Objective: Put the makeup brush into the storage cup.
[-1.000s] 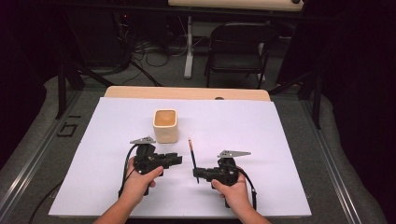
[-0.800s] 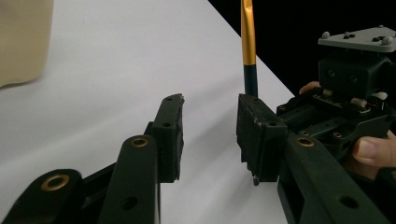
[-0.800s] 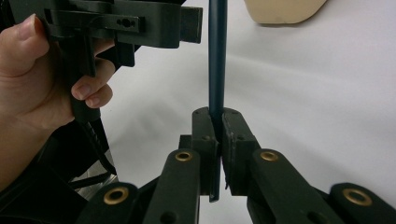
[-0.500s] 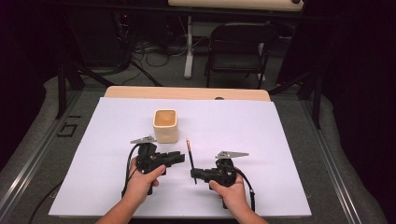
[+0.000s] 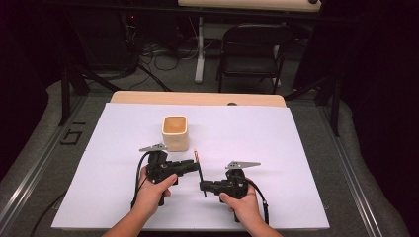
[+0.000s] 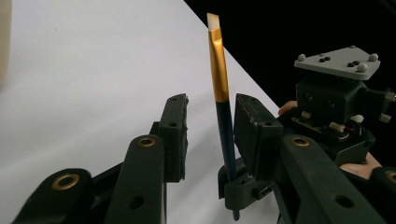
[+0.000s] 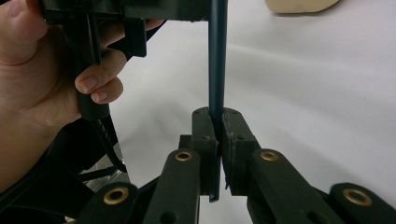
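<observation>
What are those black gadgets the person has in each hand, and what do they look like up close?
They are handheld grippers. The left gripper and right gripper are matte black, each with a pistol-style handle, two flat-padded jaws on hinged links with brass-coloured rivets, a grey three-cornered plate on top studded with small pegs, and a black cable trailing back. The forearms show no sleeves.

A light wooden desk (image 5: 197, 98) stands on grey carpet, covered almost wholly by a large white sheet (image 5: 276, 148). A cream square-sided cup (image 5: 175, 133) sits on the sheet, left of centre.
</observation>
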